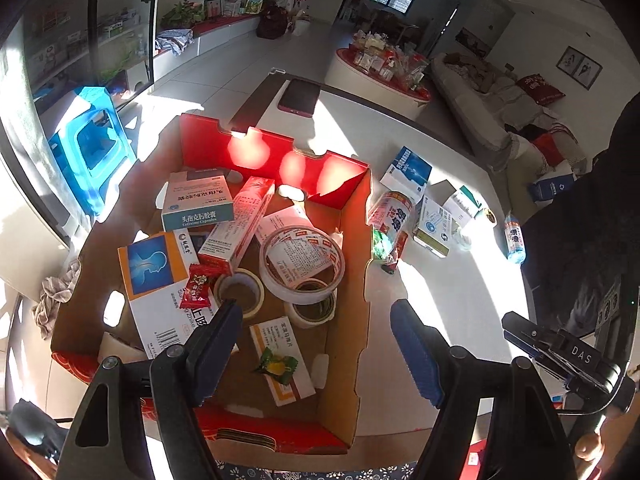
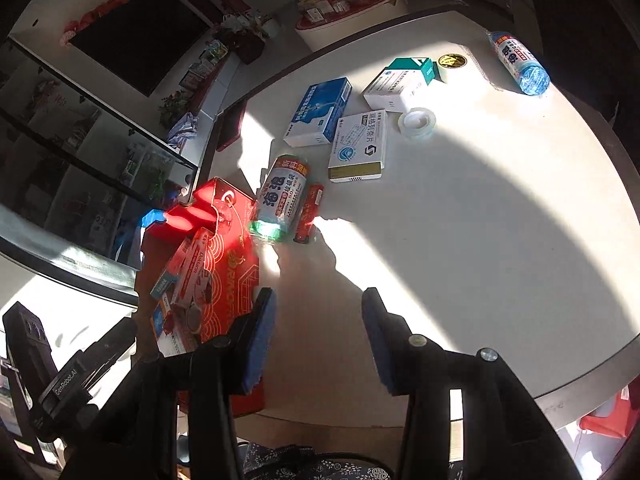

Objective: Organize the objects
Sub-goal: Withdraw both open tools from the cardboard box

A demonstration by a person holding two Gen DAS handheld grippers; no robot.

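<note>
A red cardboard box (image 1: 352, 236) stands on the white round table (image 1: 452, 288) and holds medicine cartons, tape rolls (image 1: 302, 268) and wrapped candies. My left gripper (image 1: 316, 312) hovers over the box's near right wall, jaws wide apart with nothing between them. In the right wrist view my right gripper (image 2: 318, 304) is open and empty above bare tabletop, just right of the red box (image 2: 232, 280). Loose on the table lie a roll of bags (image 2: 282, 196), a small red tube (image 2: 309, 212), several medicine boxes (image 2: 360, 146), a clear tape roll (image 2: 417, 120) and a small bottle (image 2: 518, 62).
A dark phone (image 1: 300, 96) lies at the table's far edge. A blue plastic stool (image 1: 94, 144) stands on the floor left of the box. A person's dark sleeve (image 1: 588, 248) fills the right side. Beyond are a sofa (image 1: 504, 108) and a low round table with clutter.
</note>
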